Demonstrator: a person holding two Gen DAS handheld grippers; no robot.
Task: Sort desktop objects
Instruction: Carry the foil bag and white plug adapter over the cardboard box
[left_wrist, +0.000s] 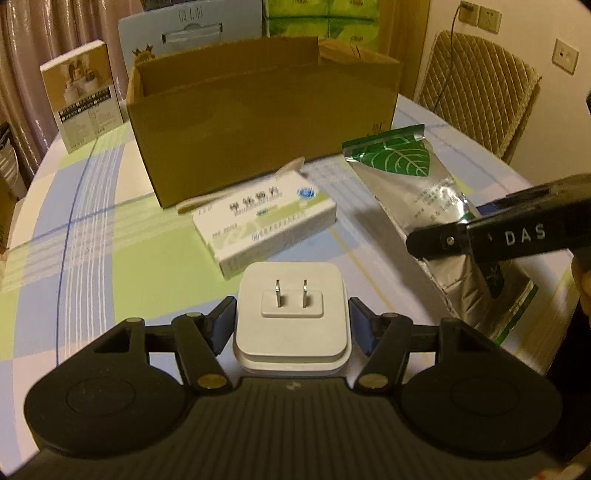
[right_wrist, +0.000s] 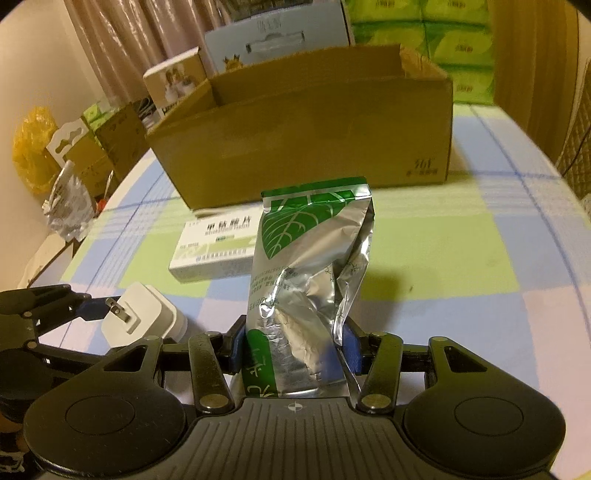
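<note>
My left gripper (left_wrist: 291, 321) is shut on a white plug adapter (left_wrist: 291, 314) with two prongs facing forward, held just above the table. My right gripper (right_wrist: 293, 347) is shut on a silver and green foil pouch (right_wrist: 310, 266) with a leaf print, its far end lifted. The pouch (left_wrist: 424, 199) and the right gripper (left_wrist: 498, 236) also show in the left wrist view. A white medicine box (left_wrist: 264, 221) lies on the table between the grippers and an open cardboard box (left_wrist: 266, 122). A pale stick-like object (left_wrist: 236, 184) lies behind the medicine box.
The table has a checked blue, green and white cloth (left_wrist: 110, 240). A small photo box (left_wrist: 83, 96) stands at the back left. Green tissue packs (right_wrist: 454, 40) and a blue-white carton (right_wrist: 273, 37) stand behind the cardboard box. A chair (left_wrist: 476, 92) is at the right.
</note>
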